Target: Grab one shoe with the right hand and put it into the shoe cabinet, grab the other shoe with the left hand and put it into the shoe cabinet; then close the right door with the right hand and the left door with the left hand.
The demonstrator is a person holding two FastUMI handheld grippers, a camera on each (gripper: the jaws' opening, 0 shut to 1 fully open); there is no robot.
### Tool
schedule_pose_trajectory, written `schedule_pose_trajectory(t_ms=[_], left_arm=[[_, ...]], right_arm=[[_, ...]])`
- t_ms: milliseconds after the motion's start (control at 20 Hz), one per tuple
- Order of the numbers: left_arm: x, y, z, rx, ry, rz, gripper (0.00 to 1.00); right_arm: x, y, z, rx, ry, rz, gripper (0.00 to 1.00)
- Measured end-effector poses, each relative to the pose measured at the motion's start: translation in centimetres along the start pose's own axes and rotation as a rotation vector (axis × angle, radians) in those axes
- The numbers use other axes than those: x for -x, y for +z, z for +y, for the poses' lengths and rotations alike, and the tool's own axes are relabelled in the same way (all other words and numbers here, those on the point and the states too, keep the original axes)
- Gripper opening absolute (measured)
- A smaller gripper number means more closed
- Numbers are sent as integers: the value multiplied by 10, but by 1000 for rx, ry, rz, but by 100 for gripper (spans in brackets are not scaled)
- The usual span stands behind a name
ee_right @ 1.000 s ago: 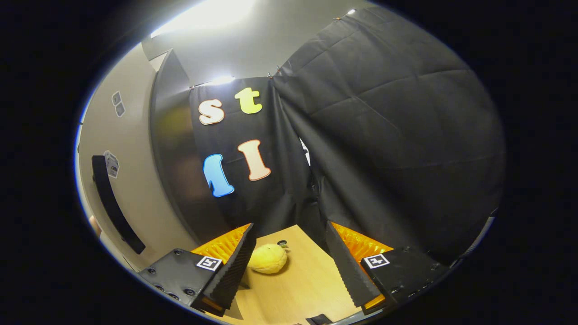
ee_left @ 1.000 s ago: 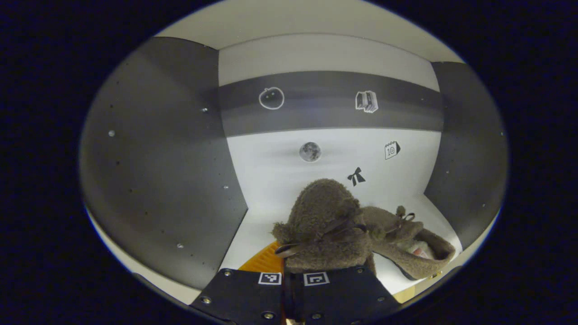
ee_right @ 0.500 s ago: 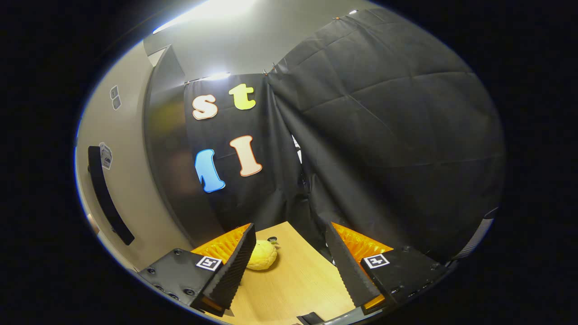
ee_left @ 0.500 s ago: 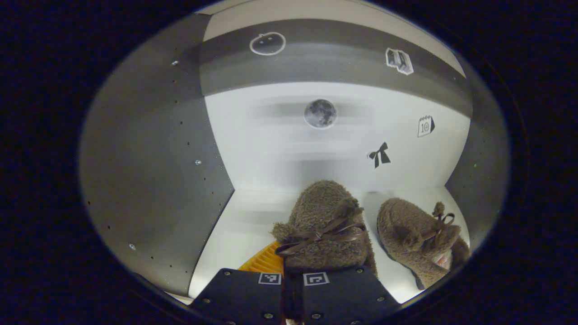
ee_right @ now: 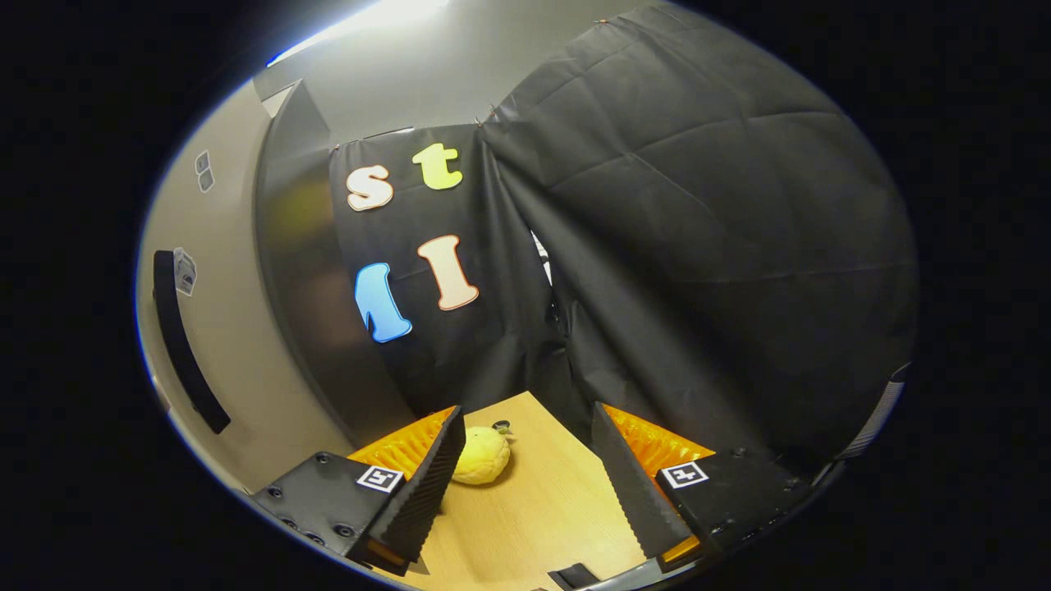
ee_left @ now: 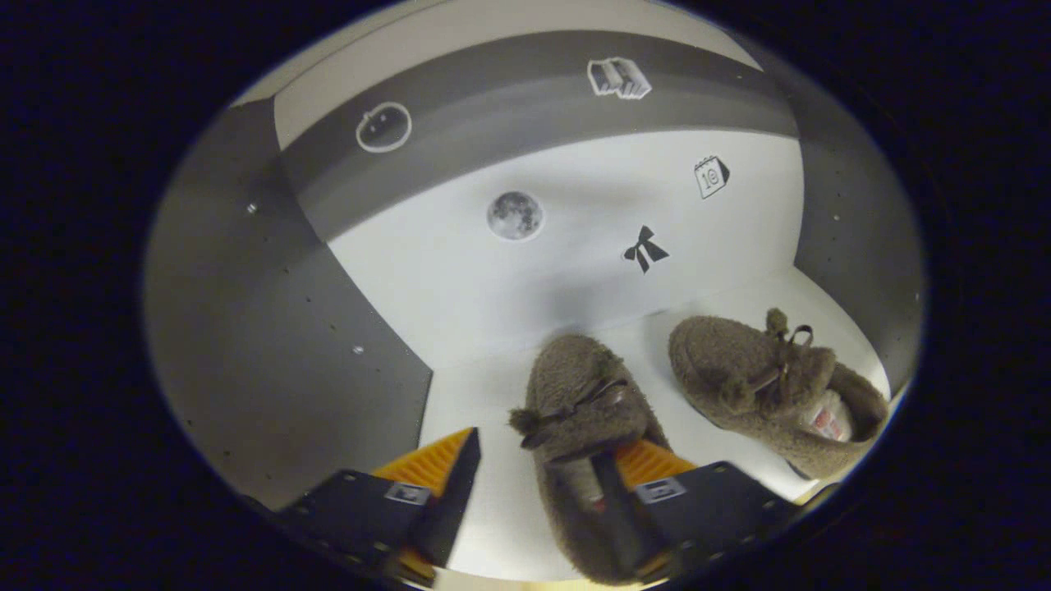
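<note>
Two fuzzy brown shoes with ribbon bows lie side by side on the white shelf inside the shoe cabinet. The nearer shoe rests on the shelf with its heel end at my left gripper, which stands open; one finger is at the shoe's opening, the other finger is apart from it on the left. The second shoe lies to the right, toe toward the back wall. My right gripper hangs open above a wooden table, holding nothing.
Grey side panels flank the shelf, and the white back wall bears small stickers. In the right gripper view a pale cabinet door with a long black handle stands at the left. A yellow plush item sits on the table.
My left gripper has gone from shut on the nearer shoe to open, and the shoe now rests on the shelf. The left view has tilted. The right gripper has barely shifted.
</note>
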State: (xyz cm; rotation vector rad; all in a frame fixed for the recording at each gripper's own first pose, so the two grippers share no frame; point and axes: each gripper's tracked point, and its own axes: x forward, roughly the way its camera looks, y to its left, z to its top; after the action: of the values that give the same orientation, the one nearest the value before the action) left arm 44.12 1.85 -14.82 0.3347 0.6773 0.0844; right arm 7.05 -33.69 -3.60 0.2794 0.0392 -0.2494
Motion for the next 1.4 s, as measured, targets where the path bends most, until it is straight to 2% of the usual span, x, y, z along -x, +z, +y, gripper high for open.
schedule_pose_trajectory(t_ms=[50,100,250,450,500,650,800,950,1100,1150,1200,1250,1400], left_arm=[[13,3,1,-6,1,-21,100],[25,5,1,-10,-3,-48,95],[75,21,0,-13,-11,-160,94],[156,43,4,-36,15,-333,94],[178,47,4,-34,17,-378,100],[239,51,4,8,8,-519,100],[289,46,15,105,1,-654,100],[306,34,38,216,25,-714,100],[309,16,49,285,45,-718,100],[312,9,54,298,53,-716,100],[320,6,60,312,76,-725,94],[329,3,68,319,96,-737,100],[338,-20,75,317,119,-709,100]], right_arm=[[-4,-1,-3,-13,-3,0,98],[-9,-4,-4,-28,-6,4,98],[-18,-7,-4,-55,-4,19,98],[-22,-6,8,-13,22,26,98],[-22,-5,14,-4,34,27,98],[-21,2,32,17,73,25,98],[-18,11,48,42,107,14,98],[-13,24,63,56,127,-2,98],[-7,36,79,67,140,-23,98],[-4,40,83,75,140,-31,98],[-1,44,88,83,139,-40,98],[3,48,92,90,133,-47,98],[16,57,104,89,116,-58,98]])
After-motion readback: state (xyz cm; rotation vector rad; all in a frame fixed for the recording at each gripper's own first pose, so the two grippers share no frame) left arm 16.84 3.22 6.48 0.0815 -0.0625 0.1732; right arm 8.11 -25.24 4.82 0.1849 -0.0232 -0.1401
